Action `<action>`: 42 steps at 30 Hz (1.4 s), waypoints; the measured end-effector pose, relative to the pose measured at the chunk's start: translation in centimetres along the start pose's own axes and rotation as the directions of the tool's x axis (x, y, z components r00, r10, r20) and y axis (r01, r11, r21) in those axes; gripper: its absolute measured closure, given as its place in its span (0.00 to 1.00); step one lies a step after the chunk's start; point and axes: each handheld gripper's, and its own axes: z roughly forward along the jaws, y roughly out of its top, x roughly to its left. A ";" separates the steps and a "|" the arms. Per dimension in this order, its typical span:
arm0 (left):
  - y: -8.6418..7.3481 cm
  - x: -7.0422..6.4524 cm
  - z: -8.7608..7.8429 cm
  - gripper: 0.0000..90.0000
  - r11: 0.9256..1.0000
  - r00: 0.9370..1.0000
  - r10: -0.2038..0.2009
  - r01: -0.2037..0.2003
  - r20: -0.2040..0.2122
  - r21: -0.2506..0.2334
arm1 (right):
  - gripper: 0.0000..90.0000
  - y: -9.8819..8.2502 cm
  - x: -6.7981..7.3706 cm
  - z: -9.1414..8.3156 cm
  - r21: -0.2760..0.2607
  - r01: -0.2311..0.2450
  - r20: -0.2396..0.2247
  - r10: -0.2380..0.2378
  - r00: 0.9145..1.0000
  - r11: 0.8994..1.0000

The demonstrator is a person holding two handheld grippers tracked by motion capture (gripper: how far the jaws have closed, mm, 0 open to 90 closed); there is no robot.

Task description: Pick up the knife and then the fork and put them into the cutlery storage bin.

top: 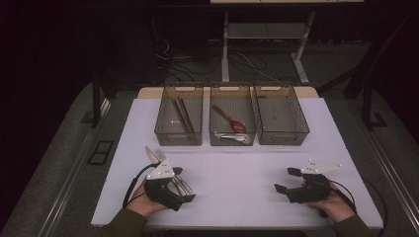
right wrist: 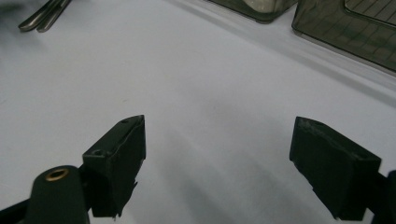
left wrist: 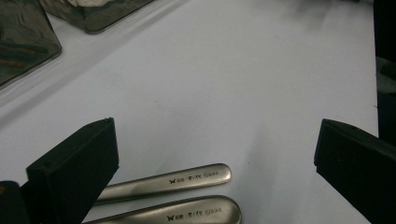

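Observation:
A metal knife (top: 150,154) and a fork (top: 160,155) lie side by side near the table's front left. My left gripper (top: 184,184) hovers over their handles with its jaws wide apart. In the left gripper view it (left wrist: 217,140) is open, with the two engraved handle ends (left wrist: 187,179) lying on the table low between the jaws, untouched. At the front right my right gripper (top: 287,179) points left, open. In its own view the right gripper (right wrist: 219,135) has only bare white table between its jaws, and the cutlery (right wrist: 44,14) lies far off at top left.
Three clear grey bins stand in a row at the back. The left bin (top: 163,129) holds brown chopsticks (top: 182,114). A red-brown spoon (top: 230,118) and pale spoons are in the middle bin (top: 213,133). I see nothing in the right bin (top: 302,127).

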 end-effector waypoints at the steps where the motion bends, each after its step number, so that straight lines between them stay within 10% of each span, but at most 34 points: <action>1: 0.0 0.0 0.0 0.00 1.000 1.000 0.000 0.000 -0.005 -0.001 | 0.21 0.0 0.0 0.0 0.000 0.001 0.001 -0.001 1.000 1.000; 14: 0.6 2.3 -1.9 0.28 1.000 0.994 -0.027 0.026 -0.102 -0.011 | 0.21 0.1 0.1 0.1 0.011 0.019 0.013 -0.019 1.000 1.000; 21: 0.4 4.1 -2.9 0.65 0.998 0.976 -0.049 0.054 -0.212 0.016 | 0.21 0.1 0.2 0.2 0.021 0.031 0.021 -0.031 0.999 0.999; 25: 0.5 5.3 -3.5 0.82 0.997 0.954 -0.065 0.076 -0.294 0.028 | 0.21 0.1 0.2 0.2 0.024 0.030 0.021 -0.031 0.999 0.999; 29: 0.5 7.1 -4.0 0.88 0.991 0.914 -0.106 0.127 -0.393 0.029 | 0.21 0.1 0.2 0.3 0.029 0.033 0.023 -0.034 0.999 0.999; 38: 0.3 9.9 -4.7 0.99 0.976 0.847 -0.150 0.210 -0.510 0.061 | 0.21 0.0 0.1 0.4 0.034 0.037 0.028 -0.038 0.999 0.999; 42: -0.1 10.5 -4.8 0.99 0.969 0.838 -0.184 0.244 -0.514 0.050 | 0.21 0.0 0.0 0.4 0.033 0.038 0.031 -0.039 0.999 0.999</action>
